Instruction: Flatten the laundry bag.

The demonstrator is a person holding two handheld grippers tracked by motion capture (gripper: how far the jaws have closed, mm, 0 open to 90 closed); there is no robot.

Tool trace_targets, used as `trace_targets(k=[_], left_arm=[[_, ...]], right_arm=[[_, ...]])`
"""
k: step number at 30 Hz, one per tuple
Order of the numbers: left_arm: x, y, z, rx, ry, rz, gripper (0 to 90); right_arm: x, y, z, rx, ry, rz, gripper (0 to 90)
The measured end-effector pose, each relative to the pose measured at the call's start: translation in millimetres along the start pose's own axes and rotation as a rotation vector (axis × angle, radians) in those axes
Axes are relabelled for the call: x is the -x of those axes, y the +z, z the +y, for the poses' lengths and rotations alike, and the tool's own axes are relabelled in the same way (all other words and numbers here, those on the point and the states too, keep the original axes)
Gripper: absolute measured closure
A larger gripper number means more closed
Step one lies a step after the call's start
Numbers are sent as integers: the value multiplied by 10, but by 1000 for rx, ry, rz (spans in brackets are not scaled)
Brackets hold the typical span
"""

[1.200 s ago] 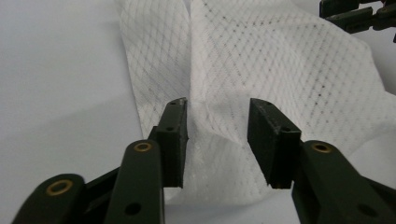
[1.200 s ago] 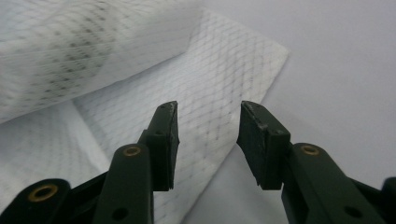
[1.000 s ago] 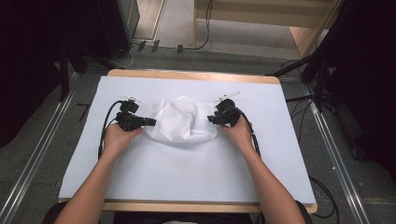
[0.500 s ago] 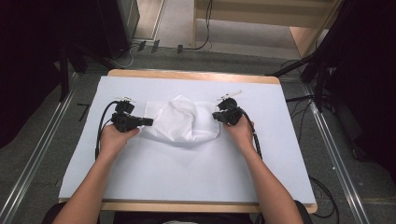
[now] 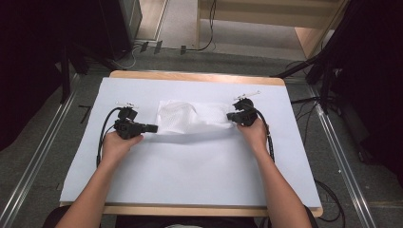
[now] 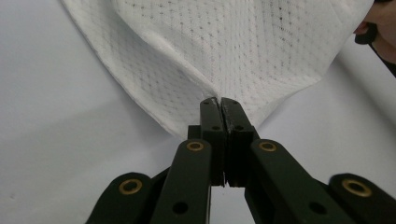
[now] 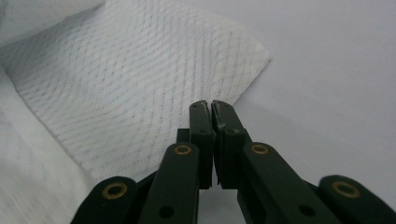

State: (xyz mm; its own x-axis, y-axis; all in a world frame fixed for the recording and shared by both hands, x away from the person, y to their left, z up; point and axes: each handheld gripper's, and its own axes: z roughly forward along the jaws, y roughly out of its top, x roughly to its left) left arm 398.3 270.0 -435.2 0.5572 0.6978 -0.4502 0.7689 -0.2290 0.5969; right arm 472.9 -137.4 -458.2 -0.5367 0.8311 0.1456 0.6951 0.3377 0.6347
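A white mesh cloth lies on the white table cover, pulled out sideways between my two grippers. At the cloth's left edge, my left gripper points right and is shut on it. In the left gripper view the jaws meet on a pinched fold of the cloth. My right gripper points left at the cloth's right edge. In the right gripper view the jaws are shut on the hem near a corner of the cloth.
A white sheet covers the wooden table, whose rim shows at the far side. Cables trail from both grippers. Metal floor rails run along both sides, and dark equipment stands at the far left and right.
Both hands have moved apart, left gripper leftwards and right gripper rightwards, and the bunched cloth has been drawn out wider and flatter. The right jaws have shut on its edge.
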Motion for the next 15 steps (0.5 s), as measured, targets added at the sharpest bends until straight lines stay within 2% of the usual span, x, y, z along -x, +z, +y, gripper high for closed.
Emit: trace_targets(k=[2,3,6,8,11,15], left_arm=[[12,12,-17,-11,-4,1,894],[11,5,-26,-10,-9,-10,865],[25,-14,-29,-20,-5,0,813],[38,-50,-35,-19,8,-1,768],[56,-122,-35,-4,17,14,718],[63,-222,-40,12,27,40,672]], right_arm=[[-5,-2,-12,1,-2,-1,828],[-10,-37,-3,20,-5,-4,759],[-23,-95,15,47,-3,4,706],[-62,-147,36,68,-13,21,716],[-169,-174,73,78,-31,59,803],[-354,-126,149,81,-35,137,787]])
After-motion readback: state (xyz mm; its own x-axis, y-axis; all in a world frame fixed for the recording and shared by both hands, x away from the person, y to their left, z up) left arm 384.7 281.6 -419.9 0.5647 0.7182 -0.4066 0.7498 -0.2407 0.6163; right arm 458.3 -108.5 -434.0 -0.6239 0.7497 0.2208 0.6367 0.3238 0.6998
